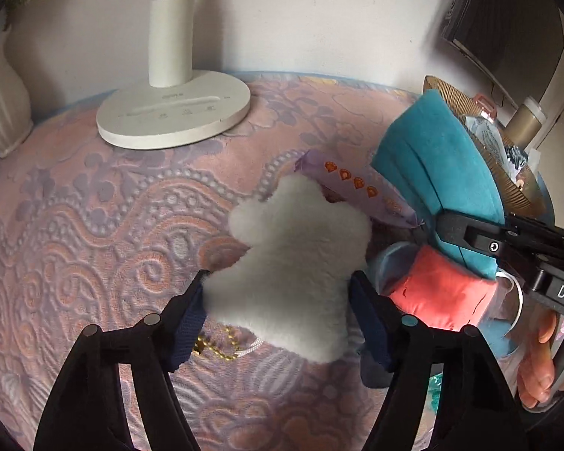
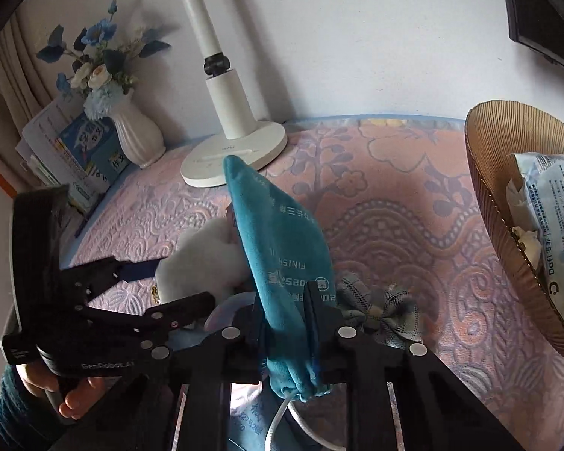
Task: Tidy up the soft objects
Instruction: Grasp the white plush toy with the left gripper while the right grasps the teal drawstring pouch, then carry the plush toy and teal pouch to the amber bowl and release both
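Note:
A fluffy white plush toy (image 1: pixel 297 248) lies on the pink and purple patterned cloth (image 1: pixel 94 225). My left gripper (image 1: pixel 278 300) straddles its lower part, both pads pressed against its sides. My right gripper (image 2: pixel 285 319) is shut on a teal drawstring pouch (image 2: pixel 278 233), held upright with its cord end hanging below the jaws. In the left wrist view that pouch (image 1: pixel 440 161) stands just right of the plush, with the right gripper (image 1: pixel 466 240) clamped on it. A coral soft item (image 1: pixel 443 289), a purple packet with orange paw prints (image 1: pixel 357 184) and a plaid bow (image 2: pixel 379 308) lie close by.
A white lamp base (image 2: pixel 233 154) stands at the back, and a white vase of blue flowers (image 2: pixel 135 135) and leaning books (image 2: pixel 75 150) at the back left. A ribbed brown basket (image 2: pixel 507 233) with a wipes packet (image 2: pixel 556 225) sits at the right. A gold bead chain (image 1: pixel 214 345) lies under the plush.

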Available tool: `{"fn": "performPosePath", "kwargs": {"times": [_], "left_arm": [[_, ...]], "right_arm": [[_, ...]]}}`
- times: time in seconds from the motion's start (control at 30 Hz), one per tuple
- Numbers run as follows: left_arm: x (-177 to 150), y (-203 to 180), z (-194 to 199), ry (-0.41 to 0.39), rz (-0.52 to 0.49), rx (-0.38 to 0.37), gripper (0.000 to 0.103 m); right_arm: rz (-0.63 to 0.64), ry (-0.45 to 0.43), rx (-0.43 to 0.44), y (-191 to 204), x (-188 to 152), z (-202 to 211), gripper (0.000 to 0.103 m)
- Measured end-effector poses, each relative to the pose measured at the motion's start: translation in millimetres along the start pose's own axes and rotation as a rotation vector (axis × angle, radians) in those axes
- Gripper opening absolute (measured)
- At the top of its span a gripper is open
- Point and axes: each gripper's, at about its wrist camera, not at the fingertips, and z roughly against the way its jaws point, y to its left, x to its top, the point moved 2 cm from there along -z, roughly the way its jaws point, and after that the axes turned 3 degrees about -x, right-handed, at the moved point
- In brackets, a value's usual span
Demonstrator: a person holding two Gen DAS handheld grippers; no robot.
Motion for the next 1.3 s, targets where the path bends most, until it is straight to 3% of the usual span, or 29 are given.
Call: {"fn": "performPosePath", "kwargs": {"times": [0.07, 0.2, 0.53, 0.7, 0.9, 1.1, 1.3], "left_arm": [[-1.8, -4.2, 4.4, -0.034, -0.015, -0.007, 0.052], [-8.5, -9.3, 20.8, -0.09, -0.01, 0.06, 0.051], [-15.5, -6.7, 99.2, -0.232, 0.067, 0.015, 0.051], [-6.6, -26.1, 138.2, -0.299, 0.039, 0.022, 0.051], [21.5, -70.8, 167.1, -0.373, -0.009, -0.005, 0.051], [72.1, -140.0, 163.7, -0.415, -0.1, -0.046, 0.051], [115.5, -206.5, 114.9, -0.378, -0.185, -0.093, 0.051]], "right_arm": [[-0.042, -0.03, 0.034, -8.5, 0.7, 9.9, 0.016], [-0.089, -0.105, 0.049, -20.7, 0.8, 37.7, 0.015], [-0.111, -0.182, 0.043, -25.6, -12.4, 89.8, 0.015], [-0.106, -0.246, 0.044, -19.7, -10.5, 122.4, 0.015], [-0.082, -0.385, -0.007, -25.1, 1.1, 186.7, 0.015], [-0.072, -0.504, -0.137, -52.8, 30.3, 245.7, 0.015], [-0.129, -0.514, -0.251, -102.9, 57.6, 255.2, 0.015]]}}
